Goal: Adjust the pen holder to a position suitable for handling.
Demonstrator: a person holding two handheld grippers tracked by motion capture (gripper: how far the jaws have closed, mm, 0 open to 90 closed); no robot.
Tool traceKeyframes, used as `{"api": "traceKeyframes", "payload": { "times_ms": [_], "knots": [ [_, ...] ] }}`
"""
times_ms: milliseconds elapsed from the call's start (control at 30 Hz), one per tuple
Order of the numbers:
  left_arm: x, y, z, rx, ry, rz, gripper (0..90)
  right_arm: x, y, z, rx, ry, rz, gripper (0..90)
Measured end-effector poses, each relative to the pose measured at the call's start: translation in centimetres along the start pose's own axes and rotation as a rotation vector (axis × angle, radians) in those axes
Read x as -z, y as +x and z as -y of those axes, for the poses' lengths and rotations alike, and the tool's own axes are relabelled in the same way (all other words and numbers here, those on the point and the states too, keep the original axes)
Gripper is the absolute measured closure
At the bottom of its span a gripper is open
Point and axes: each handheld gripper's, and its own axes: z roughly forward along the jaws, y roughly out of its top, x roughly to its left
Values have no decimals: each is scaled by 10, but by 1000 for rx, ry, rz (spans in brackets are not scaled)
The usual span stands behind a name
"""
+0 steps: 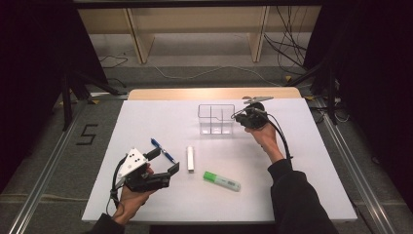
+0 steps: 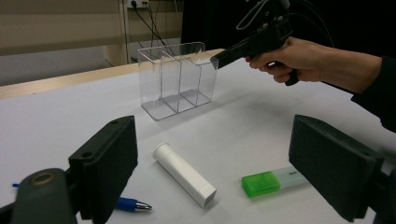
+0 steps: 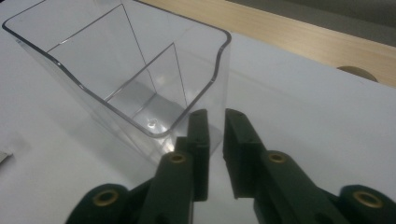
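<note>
R gripper (image 3: 215, 122) jaws narrow gap, nothing between, tips at clear organizer (image 3: 140, 74) wall. L gripper (image 1: 163, 162) wide open, empty, near white tube (image 2: 184, 173).

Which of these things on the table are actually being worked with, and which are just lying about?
In use:
- clear organizer, empty, three compartments
- right gripper, jaws slightly apart at the organizer's corner wall
- left gripper, open, held near the pen

Lying about:
- blue pen
- white tube
- green highlighter
- cables on the floor

Clear glossy plastic organizer (image 1: 216, 118) stands on a matt white table (image 1: 146, 122).
</note>
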Motion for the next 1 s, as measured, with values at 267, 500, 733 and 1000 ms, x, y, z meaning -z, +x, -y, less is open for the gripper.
{"api": "traceKeyframes", "payload": {
  "times_ms": [267,500,733,1000],
  "knots": [
    [0,1,0,3,2,-1,150,15,-3,7,-25,2,30,498],
    [-1,1,1,3,4,-2,150,39,4,10,-29,-41,13,376],
    [-2,1,1,6,7,-3,150,60,25,12,22,-86,-40,344],
    [-1,2,1,1,9,-5,150,71,37,10,43,-102,-74,292]
  ]
}}
